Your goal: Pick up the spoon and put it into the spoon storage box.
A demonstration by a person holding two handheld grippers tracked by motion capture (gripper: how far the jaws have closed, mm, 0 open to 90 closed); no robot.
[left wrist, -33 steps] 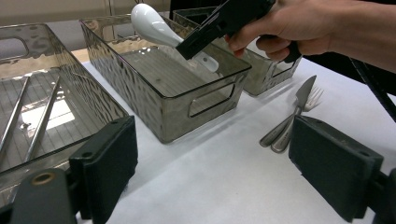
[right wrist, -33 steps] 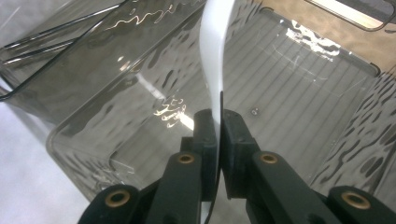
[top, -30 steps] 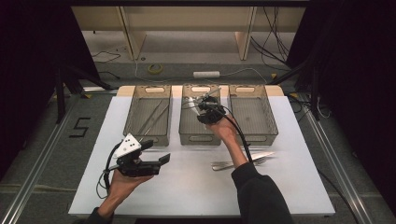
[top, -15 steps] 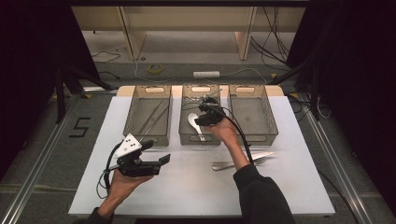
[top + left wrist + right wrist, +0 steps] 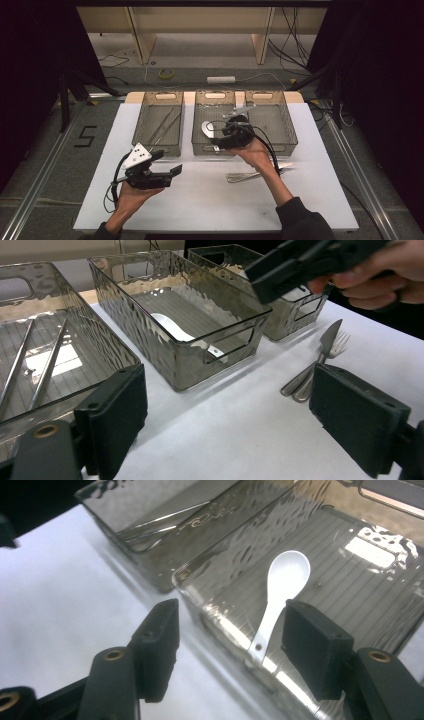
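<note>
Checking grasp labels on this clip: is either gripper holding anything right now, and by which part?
Nothing is held. The right gripper stands open, apart from the white spoon lying in the middle bin. The left gripper is open and empty.

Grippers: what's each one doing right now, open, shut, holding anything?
Left gripper: open, holding nothing.
Right gripper: jaws just been opening, now open; the white spoon lies free in the middle bin.

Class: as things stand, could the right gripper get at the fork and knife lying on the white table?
Probably yes. The right gripper hangs open and empty over the middle bin; the fork and knife lie uncovered beside that forearm.
</note>
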